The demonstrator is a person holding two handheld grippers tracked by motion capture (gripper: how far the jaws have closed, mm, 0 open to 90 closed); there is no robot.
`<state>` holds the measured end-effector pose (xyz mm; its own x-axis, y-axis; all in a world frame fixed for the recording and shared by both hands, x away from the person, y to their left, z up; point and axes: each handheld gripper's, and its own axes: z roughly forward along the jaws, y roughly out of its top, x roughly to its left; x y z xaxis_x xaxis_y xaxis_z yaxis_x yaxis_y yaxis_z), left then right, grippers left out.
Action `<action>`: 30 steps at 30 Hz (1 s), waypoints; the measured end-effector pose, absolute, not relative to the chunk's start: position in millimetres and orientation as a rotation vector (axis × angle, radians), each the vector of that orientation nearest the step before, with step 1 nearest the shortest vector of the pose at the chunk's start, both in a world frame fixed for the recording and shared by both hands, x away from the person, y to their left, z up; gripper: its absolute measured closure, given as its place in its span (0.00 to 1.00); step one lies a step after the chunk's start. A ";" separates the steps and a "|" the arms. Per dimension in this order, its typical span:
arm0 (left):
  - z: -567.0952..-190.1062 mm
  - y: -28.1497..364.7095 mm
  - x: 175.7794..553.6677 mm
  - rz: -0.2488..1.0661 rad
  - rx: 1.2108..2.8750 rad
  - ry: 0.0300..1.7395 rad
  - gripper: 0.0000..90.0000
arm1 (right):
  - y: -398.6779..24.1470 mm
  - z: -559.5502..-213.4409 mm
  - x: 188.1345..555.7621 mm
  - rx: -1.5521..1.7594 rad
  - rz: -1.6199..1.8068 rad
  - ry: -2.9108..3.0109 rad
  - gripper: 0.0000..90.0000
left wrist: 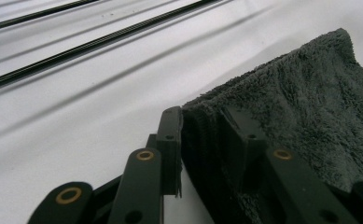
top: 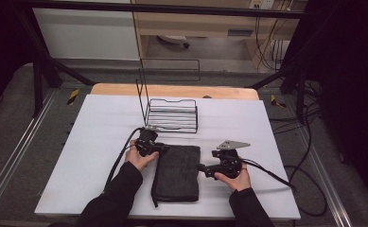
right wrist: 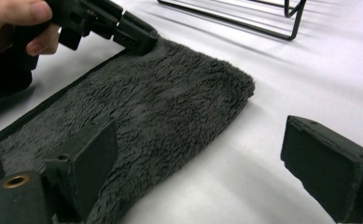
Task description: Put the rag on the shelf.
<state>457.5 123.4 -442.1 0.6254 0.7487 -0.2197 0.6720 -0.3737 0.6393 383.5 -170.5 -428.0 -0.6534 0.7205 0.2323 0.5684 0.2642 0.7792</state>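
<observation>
Towel [top: 177, 172], dark grey and fluffy, folded into a long rectangle, lies flat on the white table [top: 92, 137] right in front of the person, between the two hands, with its short far edge near the wire rack [top: 173, 115] that stands just behind it. Left gripper [top: 159, 148] is at the towel's far left corner, and in the left gripper view [left wrist: 202, 135] the two black jaws are pinching that edge: the fabric is bunched up between the pads, one jaw on the outer side by the bare table, the other sunk into the pile. From the right gripper view you can see that same left gripper [right wrist: 139, 39] biting the corner, with the left hand [right wrist: 18, 23] wrapped round its handle. Right gripper [top: 201, 167] sits at the towel's right edge, about halfway down, held low and level by the right hand [top: 233, 179]. Its jaws are spread wide in the right gripper view [right wrist: 202, 158]: one jaw rests on the fluffy top of the towel, the other hangs over bare table beside the towel's edge, so nothing is gripped there. Black cables [top: 271, 176] trail off from both grippers across the table.
</observation>
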 end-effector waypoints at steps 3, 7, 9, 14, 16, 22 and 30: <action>-441.5 121.9 455.6 0.154 2.138 1.096 0.80 | -167.4 -426.5 390.9 1.222 1.346 2.351 0.17; -440.4 121.7 454.0 0.163 2.143 1.076 0.87 | -161.7 -428.5 406.0 1.259 1.350 2.325 0.24; -440.6 121.9 453.7 0.165 2.143 1.071 0.88 | -157.9 -431.2 414.4 1.276 1.321 2.322 0.28; -441.2 122.4 453.4 0.170 2.147 1.056 0.89 | -150.4 -444.4 435.5 1.341 1.263 2.330 0.48; -441.8 122.6 453.4 0.176 2.151 1.044 0.89 | -150.2 -446.2 437.7 1.349 1.247 2.333 0.51; -442.3 122.4 453.8 0.176 2.149 1.045 0.88 | -149.2 -450.7 440.8 1.375 1.235 2.364 0.67; -443.0 122.3 455.6 0.171 2.148 1.055 0.87 | -147.2 -452.4 441.1 1.442 1.258 2.388 0.79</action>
<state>455.6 122.3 -443.0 0.6555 0.7318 -0.1865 0.6356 -0.4012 0.6596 441.1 -147.2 -452.4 -0.5537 0.7674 0.3233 0.7006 0.2195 0.6789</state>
